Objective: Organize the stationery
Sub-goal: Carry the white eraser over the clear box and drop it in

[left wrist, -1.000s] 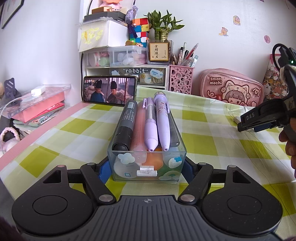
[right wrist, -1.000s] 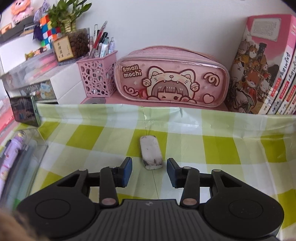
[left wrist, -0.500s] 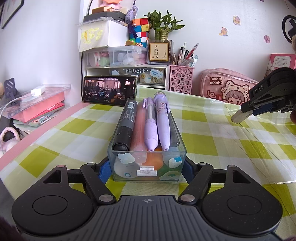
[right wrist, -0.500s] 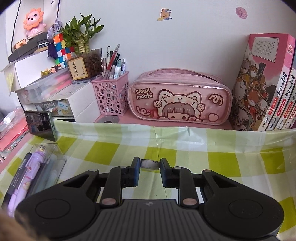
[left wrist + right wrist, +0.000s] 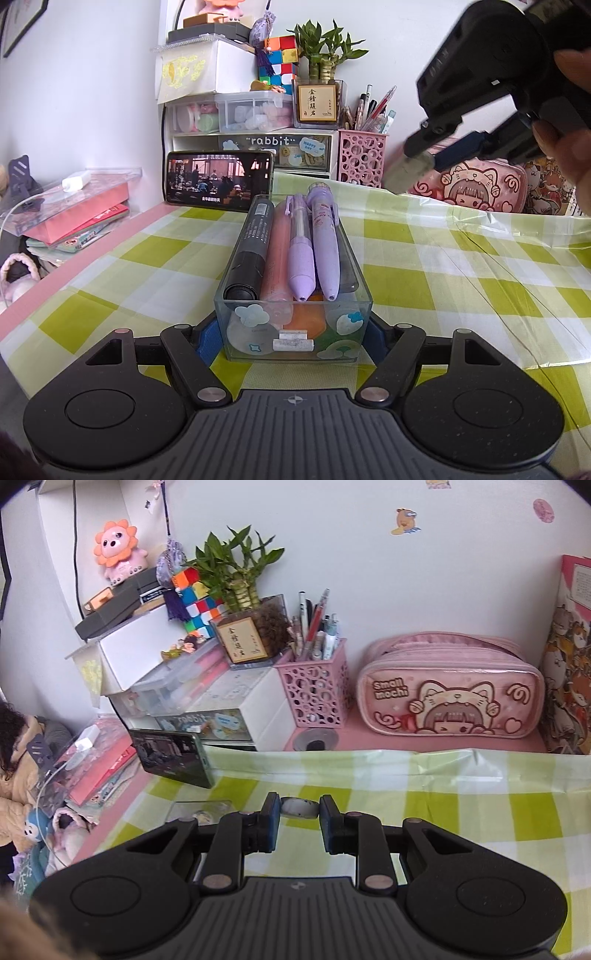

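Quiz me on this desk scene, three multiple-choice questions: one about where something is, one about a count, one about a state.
1. Where is the eraser?
A. Lying on the checked cloth
B. Between the right gripper's fingers, lifted off the cloth
C. Inside the pink pen basket

2. How many purple pens lie in the clear box?
A. One
B. Two
C. Four

3. What is the left gripper doing?
A. Closed on the near end of the clear box
B. Open, well away from the box
C. Holding the phone

Answers:
1 B: the left wrist view shows the eraser pinched in the raised right gripper, above the table.
2 B: two purple pens lie side by side, next to a black marker and a pink pen.
3 A: its blue pads press both side walls of the box.
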### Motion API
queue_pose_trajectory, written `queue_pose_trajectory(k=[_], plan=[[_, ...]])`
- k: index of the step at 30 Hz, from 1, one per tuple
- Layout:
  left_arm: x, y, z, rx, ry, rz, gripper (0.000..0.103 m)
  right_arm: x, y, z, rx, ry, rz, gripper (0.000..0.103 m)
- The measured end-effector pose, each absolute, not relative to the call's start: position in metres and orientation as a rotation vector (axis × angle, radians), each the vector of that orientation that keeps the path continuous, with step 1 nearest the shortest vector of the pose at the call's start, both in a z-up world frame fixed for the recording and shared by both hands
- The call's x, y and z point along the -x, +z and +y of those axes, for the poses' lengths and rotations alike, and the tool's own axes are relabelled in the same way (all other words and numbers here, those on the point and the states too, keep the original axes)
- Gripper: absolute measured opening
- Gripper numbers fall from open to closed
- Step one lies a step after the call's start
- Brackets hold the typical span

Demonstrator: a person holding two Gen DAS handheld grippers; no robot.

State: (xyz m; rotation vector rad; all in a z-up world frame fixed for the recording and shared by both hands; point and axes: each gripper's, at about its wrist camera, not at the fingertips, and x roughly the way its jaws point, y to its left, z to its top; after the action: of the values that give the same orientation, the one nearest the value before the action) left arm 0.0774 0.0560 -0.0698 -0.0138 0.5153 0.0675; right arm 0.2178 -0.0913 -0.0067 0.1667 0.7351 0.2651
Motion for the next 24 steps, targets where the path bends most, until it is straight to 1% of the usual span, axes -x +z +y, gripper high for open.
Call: queue_pose_trajectory(k=[5, 11, 20, 24], plan=[[-0.077, -0.07, 0.056, 0.014, 0.067, 0.515, 0.072, -0.228, 0.002, -0.06, -0.163, 0.342, 0.75, 0.041], [-0.078, -0.07, 0.056, 0.014, 0.066, 0.515, 0.072, -0.242, -0.004, -0.029, -0.126, 0.403, 0.8, 0.041], [-0.078, -0.07, 0.056, 0.014, 0.065, 0.515, 0.072, -0.262, -0.012, -0.001, -0.069, 0.442, 0.907, 0.042], [-0.079, -0.07, 0.057, 0.015, 0.06, 0.515, 0.072, -0.265, -0.014, 0.003, -0.046, 0.435, 0.924, 0.042]])
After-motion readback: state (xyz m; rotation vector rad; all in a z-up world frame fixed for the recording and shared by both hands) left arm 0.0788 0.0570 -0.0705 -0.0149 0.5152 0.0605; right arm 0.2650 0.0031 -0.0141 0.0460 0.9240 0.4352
